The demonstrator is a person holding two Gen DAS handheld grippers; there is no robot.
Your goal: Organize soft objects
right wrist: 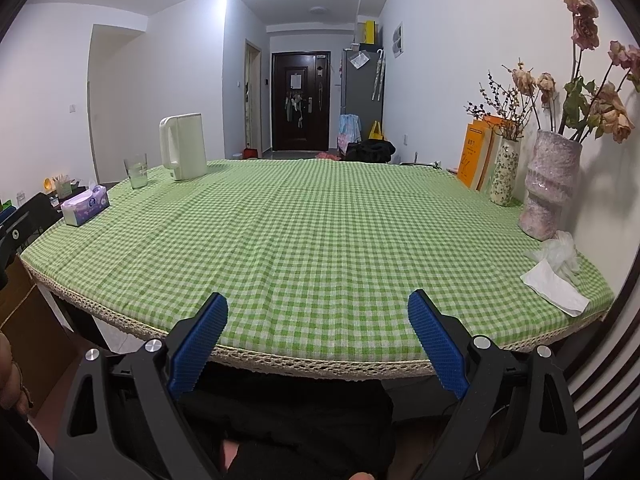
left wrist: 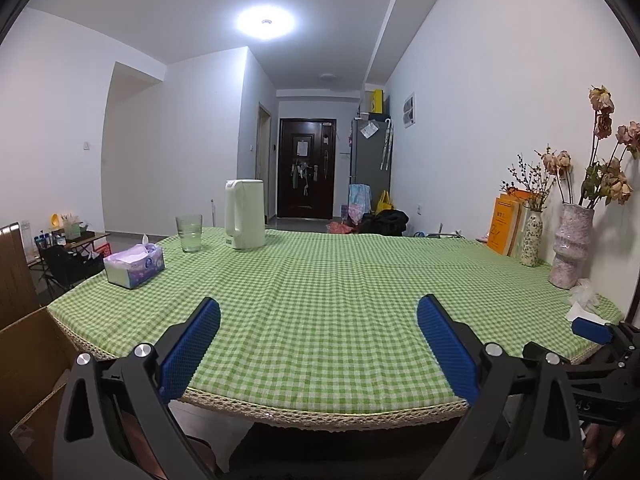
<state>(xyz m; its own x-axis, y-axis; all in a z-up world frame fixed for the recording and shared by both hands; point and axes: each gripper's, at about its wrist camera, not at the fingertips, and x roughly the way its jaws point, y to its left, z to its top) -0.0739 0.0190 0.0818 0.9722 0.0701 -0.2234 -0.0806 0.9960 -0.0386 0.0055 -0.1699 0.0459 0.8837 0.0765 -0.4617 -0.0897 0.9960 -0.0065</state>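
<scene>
Both grippers wide open and empty at the near edge of the green checked tablecloth (right wrist: 320, 232).

From the right gripper (right wrist: 318, 312), the crumpled white plastic bag (right wrist: 558, 252) and flat white tissue (right wrist: 554, 286) lie at two o'clock; from the left gripper (left wrist: 319, 316), the purple tissue box (left wrist: 134, 266) sits at ten o'clock.

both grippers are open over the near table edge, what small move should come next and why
Probably swing the right gripper toward the white tissue and crumpled plastic bag near the pink vase. Both grippers are open and hold nothing, and those are the only loose soft things on the tablecloth, on the right side. The left gripper can wait.
</scene>
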